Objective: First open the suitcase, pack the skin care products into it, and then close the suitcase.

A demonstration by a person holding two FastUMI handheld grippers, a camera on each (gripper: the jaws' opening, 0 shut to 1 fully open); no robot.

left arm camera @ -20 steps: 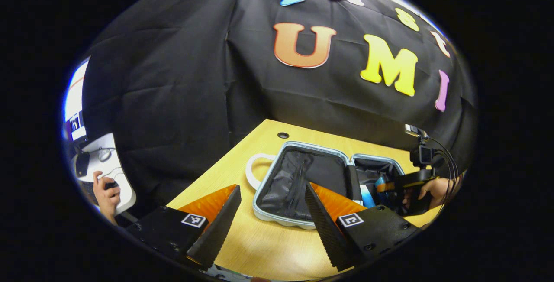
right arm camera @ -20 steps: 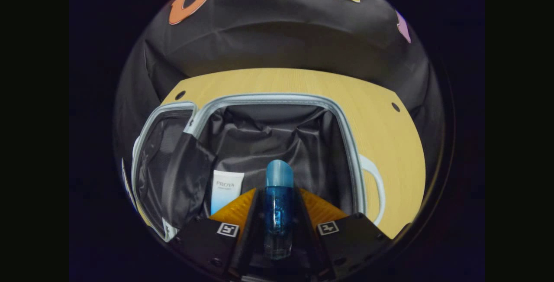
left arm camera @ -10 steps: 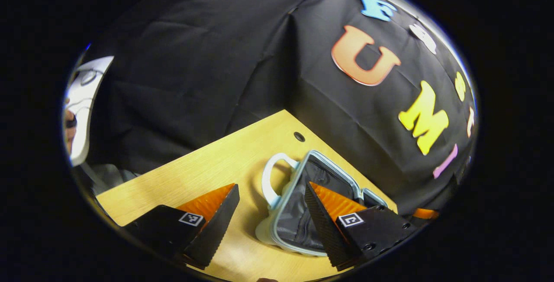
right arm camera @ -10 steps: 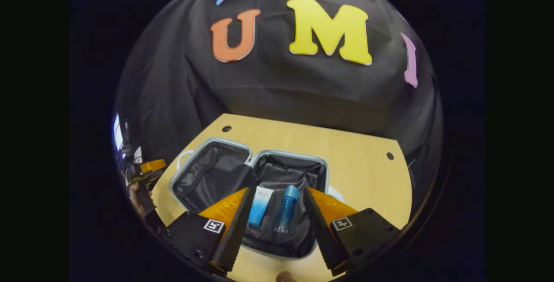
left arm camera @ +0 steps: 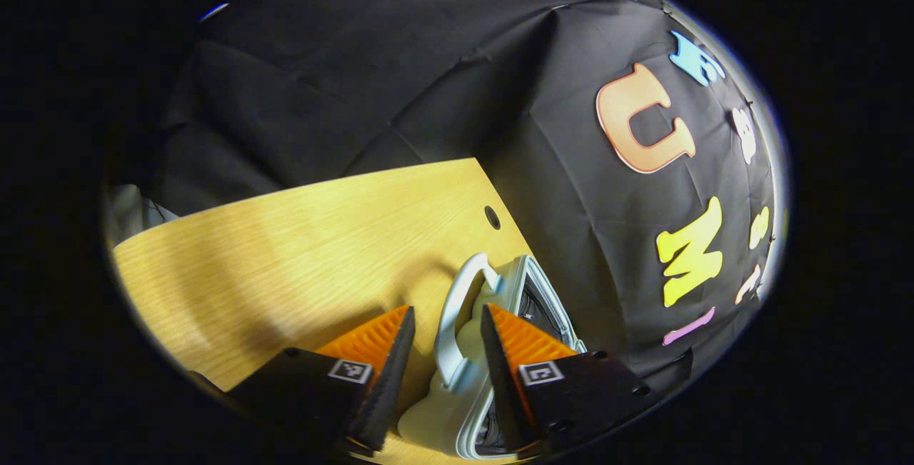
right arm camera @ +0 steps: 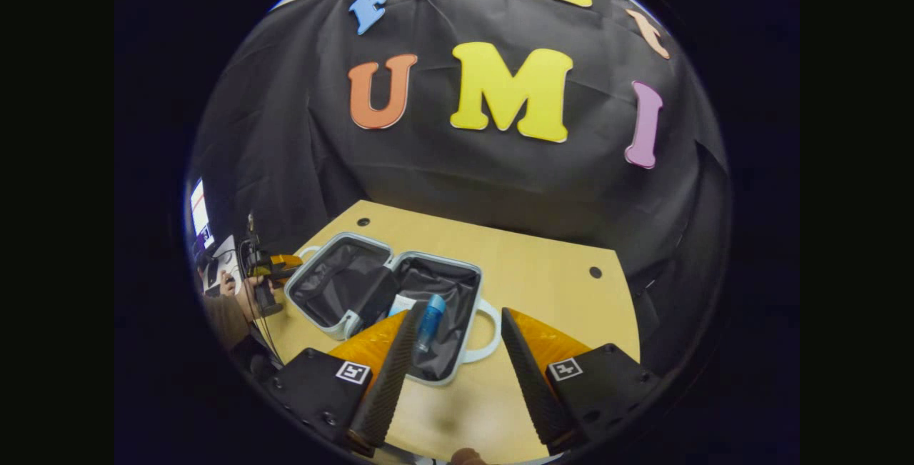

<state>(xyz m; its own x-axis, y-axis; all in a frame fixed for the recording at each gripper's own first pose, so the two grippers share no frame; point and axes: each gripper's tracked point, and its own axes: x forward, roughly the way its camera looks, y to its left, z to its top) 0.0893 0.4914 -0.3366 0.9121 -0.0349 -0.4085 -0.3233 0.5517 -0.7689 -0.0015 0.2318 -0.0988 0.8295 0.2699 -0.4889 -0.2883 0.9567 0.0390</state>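
Left gripper view: at bottom centre the left gripper (left arm camera: pixel 446 336) straddles the suitcase (left arm camera: pixel 457 408) handle (left arm camera: pixel 451 322), jaws parted, seemingly to swing that half shut. Right gripper view: the right gripper (right arm camera: pixel 457 340) hangs wide open and empty over the surface (right arm camera: pixel 543 286); the blue bottle (right arm camera: pixel 430 313) lies packed left of centre.

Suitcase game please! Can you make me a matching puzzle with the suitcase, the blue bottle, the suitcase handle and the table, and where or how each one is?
Things:
1. suitcase
2. blue bottle
3. suitcase handle
4. table

States:
A. lying inside the suitcase
B. between the left gripper's open fingers
C. lying open on the table
D. wooden, under the suitcase

Pairs: 1-C, 2-A, 3-B, 4-D
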